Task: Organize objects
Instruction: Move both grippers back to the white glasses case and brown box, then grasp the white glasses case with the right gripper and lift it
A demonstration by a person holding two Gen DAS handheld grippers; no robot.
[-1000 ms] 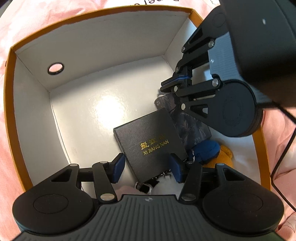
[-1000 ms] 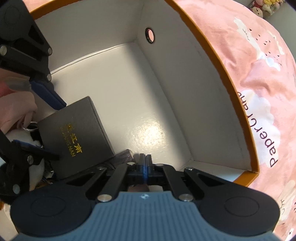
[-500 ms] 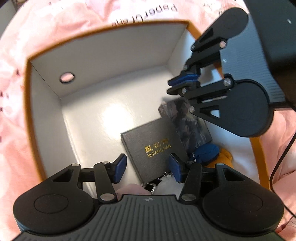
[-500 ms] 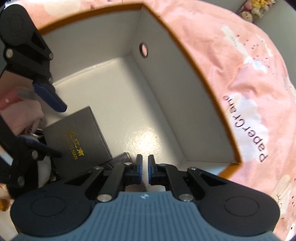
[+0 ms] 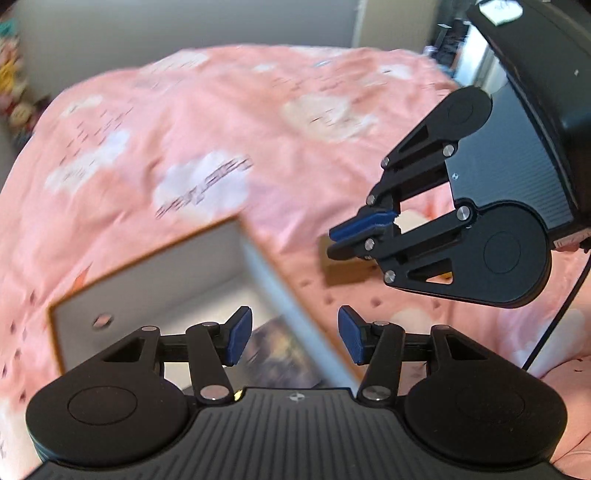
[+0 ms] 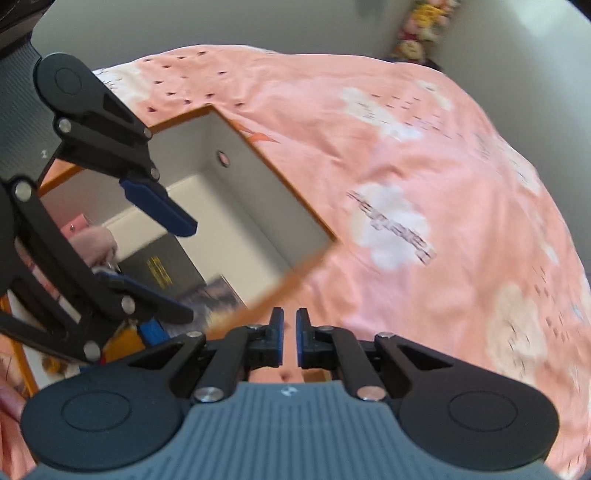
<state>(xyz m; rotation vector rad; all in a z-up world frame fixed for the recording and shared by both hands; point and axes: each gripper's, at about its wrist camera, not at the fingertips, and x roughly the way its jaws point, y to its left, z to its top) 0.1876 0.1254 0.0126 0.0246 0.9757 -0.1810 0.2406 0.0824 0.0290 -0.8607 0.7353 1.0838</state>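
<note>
An orange-rimmed white box (image 6: 280, 184) lies on the pink bedspread; it also shows in the left wrist view (image 5: 207, 273). Inside lie a black case with gold lettering (image 6: 162, 266) and a dark printed card (image 6: 218, 299), seen blurred in the left wrist view (image 5: 280, 350). My left gripper (image 5: 295, 334) is open and empty, above the box's right wall. My right gripper (image 6: 289, 334) has its pads slightly apart with nothing between them, above the box's near corner. It shows in the left wrist view (image 5: 354, 240) out over the bedspread.
The pink bedspread (image 6: 424, 166) with white cloud prints covers the bed around the box. Stuffed toys (image 6: 421, 33) sit by the far wall. A pink item (image 6: 77, 227) and an orange thing (image 6: 125, 343) lie at the box's left end.
Both grippers have lifted up and out of the box and tilted toward the bed. The right gripper opened slightly, leaving the dark card in the box. The left stays open.
</note>
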